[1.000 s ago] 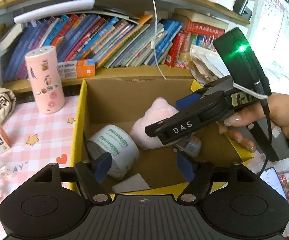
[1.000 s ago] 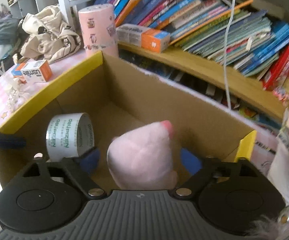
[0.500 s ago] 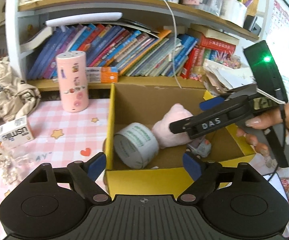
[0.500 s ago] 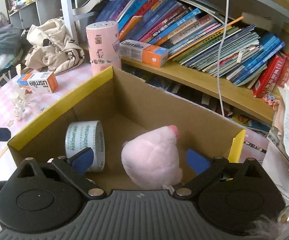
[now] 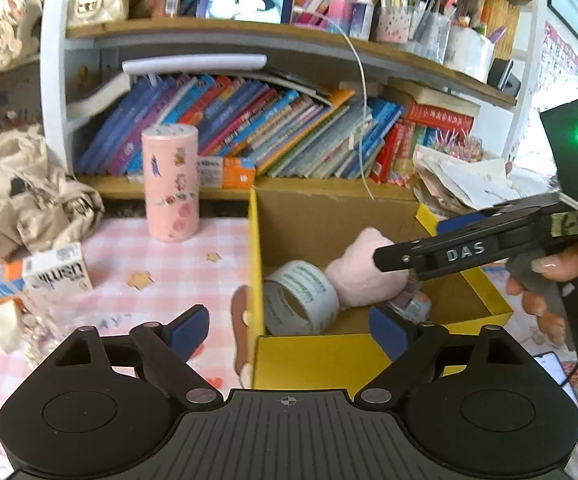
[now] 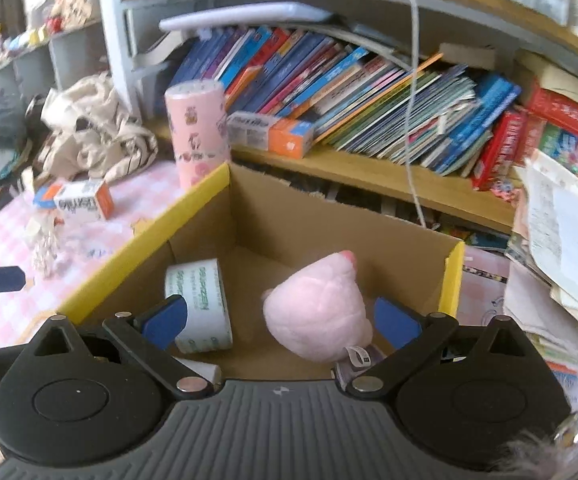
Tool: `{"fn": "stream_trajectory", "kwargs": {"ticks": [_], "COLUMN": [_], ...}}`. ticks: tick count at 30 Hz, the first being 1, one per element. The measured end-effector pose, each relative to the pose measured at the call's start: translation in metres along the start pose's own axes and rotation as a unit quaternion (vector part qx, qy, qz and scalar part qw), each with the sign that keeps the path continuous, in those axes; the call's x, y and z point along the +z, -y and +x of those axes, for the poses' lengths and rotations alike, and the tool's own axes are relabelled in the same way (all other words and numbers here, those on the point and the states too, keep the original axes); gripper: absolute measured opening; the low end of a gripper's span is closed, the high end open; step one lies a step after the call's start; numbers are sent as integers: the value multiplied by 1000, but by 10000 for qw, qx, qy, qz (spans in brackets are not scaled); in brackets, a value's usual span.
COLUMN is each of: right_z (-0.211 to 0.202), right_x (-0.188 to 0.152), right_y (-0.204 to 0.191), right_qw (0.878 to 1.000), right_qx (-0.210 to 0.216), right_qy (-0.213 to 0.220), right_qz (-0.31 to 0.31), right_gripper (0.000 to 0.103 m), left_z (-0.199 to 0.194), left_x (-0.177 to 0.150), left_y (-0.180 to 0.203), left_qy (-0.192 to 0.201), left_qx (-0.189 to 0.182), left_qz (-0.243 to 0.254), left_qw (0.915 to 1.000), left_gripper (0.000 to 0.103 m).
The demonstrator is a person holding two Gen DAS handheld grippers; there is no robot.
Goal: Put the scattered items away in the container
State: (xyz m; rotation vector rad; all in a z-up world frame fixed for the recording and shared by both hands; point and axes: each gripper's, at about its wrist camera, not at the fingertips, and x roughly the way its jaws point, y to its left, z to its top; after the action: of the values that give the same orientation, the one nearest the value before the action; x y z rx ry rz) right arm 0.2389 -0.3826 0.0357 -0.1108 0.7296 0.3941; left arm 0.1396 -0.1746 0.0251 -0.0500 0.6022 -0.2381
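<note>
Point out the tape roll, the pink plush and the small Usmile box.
tape roll (image 5: pixel 301 298), left wrist view, printed outer band.
pink plush (image 6: pixel 319 308), right wrist view, rounded body.
Usmile box (image 5: pixel 58 270), left wrist view, printed side.

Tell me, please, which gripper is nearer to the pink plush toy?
Right. The right gripper hangs open just above the pink plush toy; the left gripper, opening, sits back outside the cardboard box.

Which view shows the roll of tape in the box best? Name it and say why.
The left wrist view: the tape roll lies unblocked inside the cardboard box, with its hollow core and printed band both visible. In the right wrist view the tape roll is partly hidden behind a blue fingertip, so only its printed side shows.
</note>
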Motion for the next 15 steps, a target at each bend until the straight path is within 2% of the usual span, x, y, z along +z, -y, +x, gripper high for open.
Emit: {"fn": "stream_trajectory", "kwargs": {"ticks": [4,12,15], "right_z": [-16,-47,-56], "right_x": [-8,-32,-43], "right_y": [-11,-45,-60], "right_qw": [9992,9929,9902], "right_qx": [-173,-883,-1019], "right_qy": [232,773,937], "right_qz": [258,216,197], "right_gripper": [101,103,103], "left_z": [-6,-21,-28], "left_x": [-4,-15,-20], "left_y": [-9,-30,-39], "left_qy": [21,58,70], "left_qx": [-55,-181,-187], "left_qz": [26,-124,-149], "left_qw": [10000,9997,9997], "left_gripper": [91,92,92]}}
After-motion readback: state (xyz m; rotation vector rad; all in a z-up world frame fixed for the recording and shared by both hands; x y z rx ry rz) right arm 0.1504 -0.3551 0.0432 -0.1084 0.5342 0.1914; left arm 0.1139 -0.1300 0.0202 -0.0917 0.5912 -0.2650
